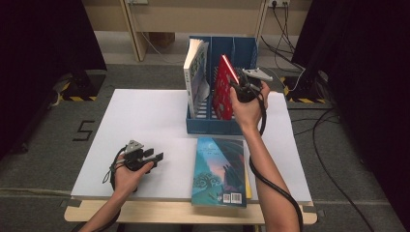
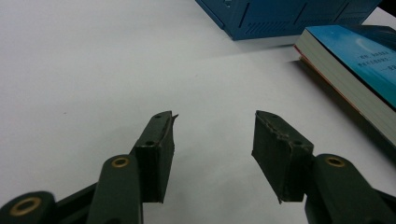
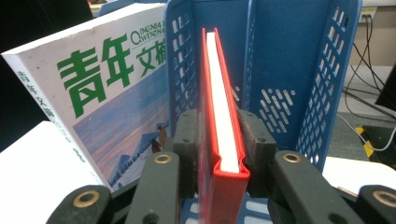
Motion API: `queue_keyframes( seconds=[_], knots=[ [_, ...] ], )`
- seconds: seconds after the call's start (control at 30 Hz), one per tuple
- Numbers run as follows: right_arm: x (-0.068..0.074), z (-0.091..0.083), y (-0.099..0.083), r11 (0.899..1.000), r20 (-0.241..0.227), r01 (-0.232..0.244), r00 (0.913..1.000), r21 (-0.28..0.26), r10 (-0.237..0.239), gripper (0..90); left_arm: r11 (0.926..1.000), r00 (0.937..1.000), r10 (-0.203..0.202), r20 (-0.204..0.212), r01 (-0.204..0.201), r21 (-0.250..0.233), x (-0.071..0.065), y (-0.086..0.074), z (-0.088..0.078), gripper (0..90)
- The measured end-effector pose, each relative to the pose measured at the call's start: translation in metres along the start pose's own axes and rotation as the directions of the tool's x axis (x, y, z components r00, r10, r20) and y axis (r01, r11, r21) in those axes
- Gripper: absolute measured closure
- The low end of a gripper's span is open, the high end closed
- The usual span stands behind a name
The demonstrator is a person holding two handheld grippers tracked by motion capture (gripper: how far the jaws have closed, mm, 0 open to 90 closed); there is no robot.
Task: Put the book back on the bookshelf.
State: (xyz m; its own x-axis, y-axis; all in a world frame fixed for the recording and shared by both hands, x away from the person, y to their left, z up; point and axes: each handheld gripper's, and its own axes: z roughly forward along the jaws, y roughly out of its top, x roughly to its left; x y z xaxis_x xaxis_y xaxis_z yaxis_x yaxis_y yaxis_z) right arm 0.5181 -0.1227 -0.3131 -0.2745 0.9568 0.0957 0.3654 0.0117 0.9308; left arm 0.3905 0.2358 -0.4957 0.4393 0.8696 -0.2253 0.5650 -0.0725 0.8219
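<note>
A: Near end first. Left gripper point(image 1: 155, 157) rests low on the white table point(image 1: 145, 111), jaws spread wide, nothing between them. In its own view just bare table ahead of the pads.

B: And to its right?

A: Blue book point(image 1: 220, 170) lying flat, cover up, just off the left gripper's right side, apart from it. Something yellow peeks from under its right edge, can't tell what. In the left gripper view the blue book point(image 2: 359, 65) sits ahead-right, with the corner of the blue file rack point(image 2: 280, 16) beyond it.

B: Right side?

A: Right gripper point(image 1: 238, 81) is up at the rack, jaws clamped on the red book point(image 1: 223, 89). Its own view shows the pads pinching the red book point(image 3: 219, 140) at the near edge, one pad each side of the cover, pages facing up.

B: Is it in yet?

A: Partly, I'd say. The book stands upright in the rack's middle slot, leaning a bit, the gripper not let go. Bottom contact hidden.

B: Anything farther?

A: Left of the right gripper, the white magazine point(image 3: 93, 93) stands in the leftmost slot. Slot to the right looks vacant.

B: Progress?

A: Judgement: one shelved, the red one being seated, blue book not yet picked up. Roughly past halfway.
</note>
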Motion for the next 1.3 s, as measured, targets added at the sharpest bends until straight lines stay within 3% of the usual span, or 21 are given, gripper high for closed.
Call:
queue_keyframes(
  seconds=[0.37, 0.63, 1.3],
  knots=[
    [-0.001, 0.008, 0.005, 0.998, 0.016, -0.022, 0.9997, 0.064, 0.021, 73.3, 1.0000, 1.0000, 0.000, -0.002, 0.000, 0.000, 0.001, 0.000, 0.000, 47.5],
    [0.004, 0.013, 0.007, 0.995, 0.030, -0.037, 0.9990, 0.096, 0.034, 79.1, 1.0000, 1.0000, -0.002, -0.001, 0.002, -0.003, 0.000, 0.000, 0.000, 47.5],
    [0.010, 0.017, 0.009, 0.998, 0.050, -0.054, 0.9974, 0.043, 0.051, 80.1, 1.0000, 1.0000, -0.005, -0.004, 0.005, -0.006, 0.002, 0.001, -0.001, 47.5]
  ],
)
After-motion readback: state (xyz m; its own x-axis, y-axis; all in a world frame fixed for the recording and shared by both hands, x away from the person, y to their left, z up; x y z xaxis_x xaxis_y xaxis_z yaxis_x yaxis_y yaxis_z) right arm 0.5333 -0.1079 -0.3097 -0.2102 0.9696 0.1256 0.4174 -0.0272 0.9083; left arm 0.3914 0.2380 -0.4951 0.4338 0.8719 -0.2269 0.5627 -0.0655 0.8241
